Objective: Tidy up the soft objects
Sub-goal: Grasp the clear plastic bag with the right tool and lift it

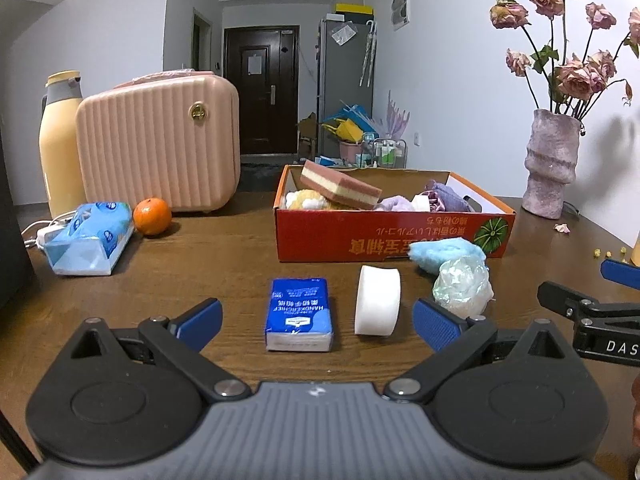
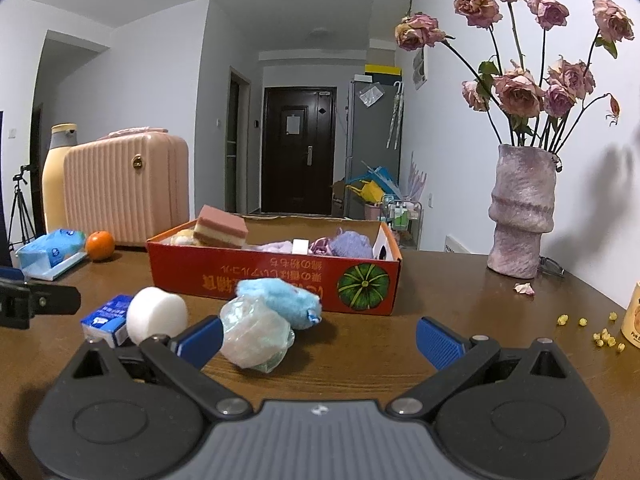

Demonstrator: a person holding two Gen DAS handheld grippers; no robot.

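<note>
Work across the wooden table (image 1: 224, 248) from left to right. At 9 o'clock lie the large tissue pack (image 1: 90, 236) and the orange (image 1: 152, 216), well apart from the work area; the tissue pack may count as soft, but it is the farthest item.

Your left gripper (image 1: 316, 318) is spread wide and holds nothing. Between its fingers, at 12 o'clock, lie the handkerchief pack (image 1: 299, 314) and, just beside it toward 1 o'clock, the white sponge roll (image 1: 378, 306). The pack's long axis runs straight away from you, in line with the fingers, so the jaws would close across its short width without any wrist rotation. Judged from this, the left gripper is the nearer one for both items.

Your right gripper (image 2: 320, 338) is also fully spread and empty. The crumpled plastic bundle (image 2: 256, 338) sits at 11 o'clock, touching or almost touching the left finger rather than centred in the gap; the blue fluffy cloth (image 2: 280, 302) lies just behind it, against the red cardboard box (image 2: 276, 280). Shift the right gripper toward 9 o'clock before closing.

The box stands at 12 o'clock beyond all four loose items and already holds sponges and cloths. The vase (image 2: 522, 216) stands at 2 o'clock, clear of the likely path.
</note>
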